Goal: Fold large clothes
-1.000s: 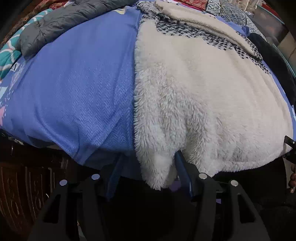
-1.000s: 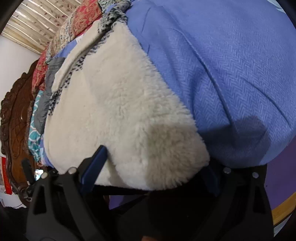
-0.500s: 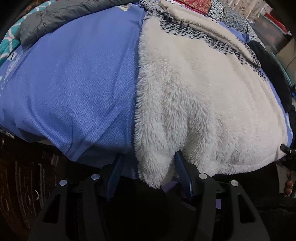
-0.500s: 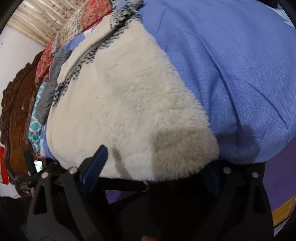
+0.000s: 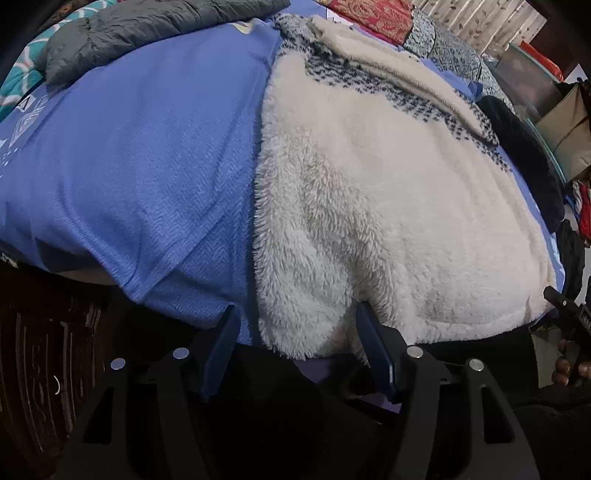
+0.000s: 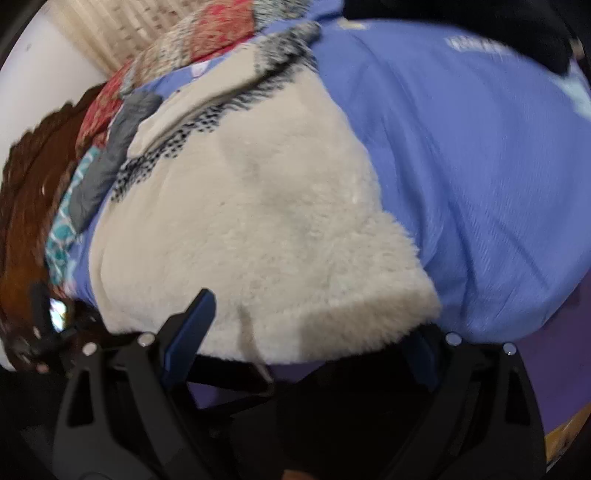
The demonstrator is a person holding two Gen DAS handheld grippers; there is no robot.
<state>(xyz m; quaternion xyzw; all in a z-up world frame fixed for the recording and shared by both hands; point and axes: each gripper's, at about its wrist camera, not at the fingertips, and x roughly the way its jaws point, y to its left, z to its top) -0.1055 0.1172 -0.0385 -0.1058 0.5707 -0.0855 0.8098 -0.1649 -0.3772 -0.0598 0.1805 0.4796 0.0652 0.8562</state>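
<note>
A large cream fleece garment (image 5: 388,206) with a black-and-white speckled band lies spread on a blue blanket (image 5: 140,155) over a bed. My left gripper (image 5: 295,332) is open, its blue fingers on either side of the garment's near left corner. In the right wrist view the same fleece garment (image 6: 258,229) lies on the blue blanket (image 6: 480,166). My right gripper (image 6: 314,332) is open wide, its jaws around the garment's near right corner; the right finger is partly hidden under the fleece.
A grey padded jacket (image 5: 147,26) and a teal patterned cloth (image 5: 22,74) lie at the far left. A black garment (image 5: 524,155) lies along the right edge. Red patterned bedding (image 5: 373,14) is at the back. A carved wooden headboard (image 6: 29,206) stands at left.
Both grippers have pushed slightly further onto the garment's near corners. The right wrist view has swung, showing more headboard and blurring. The jaws stay open.
</note>
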